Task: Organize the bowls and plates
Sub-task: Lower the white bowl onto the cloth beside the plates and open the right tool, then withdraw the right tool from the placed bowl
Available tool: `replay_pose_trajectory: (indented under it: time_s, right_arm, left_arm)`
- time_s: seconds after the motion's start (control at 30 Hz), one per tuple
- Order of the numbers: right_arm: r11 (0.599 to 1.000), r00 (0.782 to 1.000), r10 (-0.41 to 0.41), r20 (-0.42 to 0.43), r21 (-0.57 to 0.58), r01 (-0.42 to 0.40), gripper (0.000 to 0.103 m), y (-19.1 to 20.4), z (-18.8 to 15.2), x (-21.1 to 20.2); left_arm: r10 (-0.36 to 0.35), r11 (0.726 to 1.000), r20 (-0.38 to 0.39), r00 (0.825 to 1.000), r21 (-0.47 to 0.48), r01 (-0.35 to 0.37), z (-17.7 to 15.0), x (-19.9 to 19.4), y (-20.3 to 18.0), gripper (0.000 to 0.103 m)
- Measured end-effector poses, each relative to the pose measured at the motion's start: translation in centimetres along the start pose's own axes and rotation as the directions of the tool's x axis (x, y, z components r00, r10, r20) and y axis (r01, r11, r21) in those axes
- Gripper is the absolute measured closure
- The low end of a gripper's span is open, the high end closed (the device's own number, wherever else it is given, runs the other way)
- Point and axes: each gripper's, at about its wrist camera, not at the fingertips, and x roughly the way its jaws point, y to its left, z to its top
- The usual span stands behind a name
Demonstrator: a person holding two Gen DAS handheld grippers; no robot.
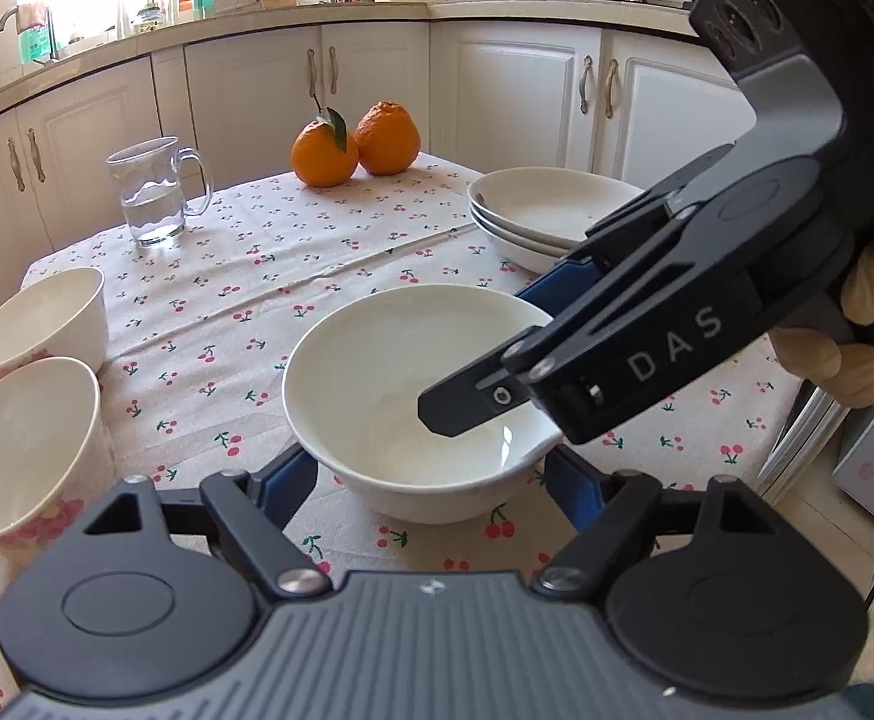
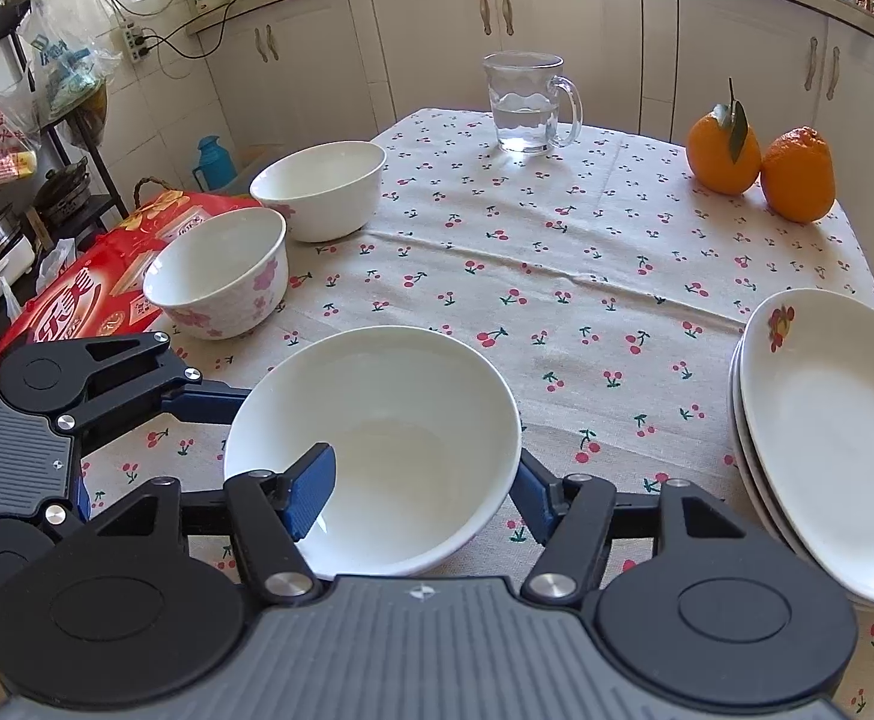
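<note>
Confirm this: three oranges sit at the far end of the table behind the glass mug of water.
Wrong count: only two oranges sit at the far end of the table, as the right wrist view shows. The glass mug does hold water.

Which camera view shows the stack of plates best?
The right wrist view: the stack of plates shows its top plate and layered rims. In the left wrist view the stack of plates is partly hidden behind the right gripper.

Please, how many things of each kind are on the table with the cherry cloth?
Bowls: 3 (large white bowl, flowered bowl, plain bowl)
Plates, stacked: 3
Oranges: 2
Glass mug: 1
Total: 9
</note>
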Motion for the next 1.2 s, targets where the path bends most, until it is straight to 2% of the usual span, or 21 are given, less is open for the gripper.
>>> replay_pose_trajectory:
  time_s: [0.07, 0.13, 0.23, 0.77, 1.2]
  right_arm:
    - [1.0, 1.0, 0.007, 0.003, -0.001, -0.007, 0.03, 0.1, 0.0, 0.0]
    - [1.0, 1.0, 0.001, 0.012, -0.003, -0.001, 0.016, 0.3, 0.0, 0.0]
    - [1.0, 0.999, -0.025, 0.04, -0.016, 0.026, 0.0, 0.7, 0.0, -0.4]
    - [0.996, 0.994, -0.077, 0.075, -0.045, 0.08, 0.0, 2.8, 0.0, -1.5]
    - [0.992, 0.992, -0.073, 0.103, -0.092, 0.082, 0.0, 6.7, 0.6, -1.4]
  left_arm:
    - [0.005, 1.0, 0.003, 1.0, 0.004, -0.005, 0.0, -0.1, -0.1, 0.013]
    - [0.003, 1.0, 0.013, 1.0, -0.008, -0.003, -0.1, -0.5, 0.0, 0.01]
    - [0.007, 1.0, 0.019, 1.0, -0.024, -0.007, -0.2, -1.0, 0.4, 0.007]
    - [0.106, 0.992, 0.038, 0.994, -0.065, -0.104, -2.1, -5.3, 1.8, 0.007]
    - [0.217, 0.963, 0.024, 0.976, -0.169, -0.21, -4.5, -8.2, 4.9, 0.007]
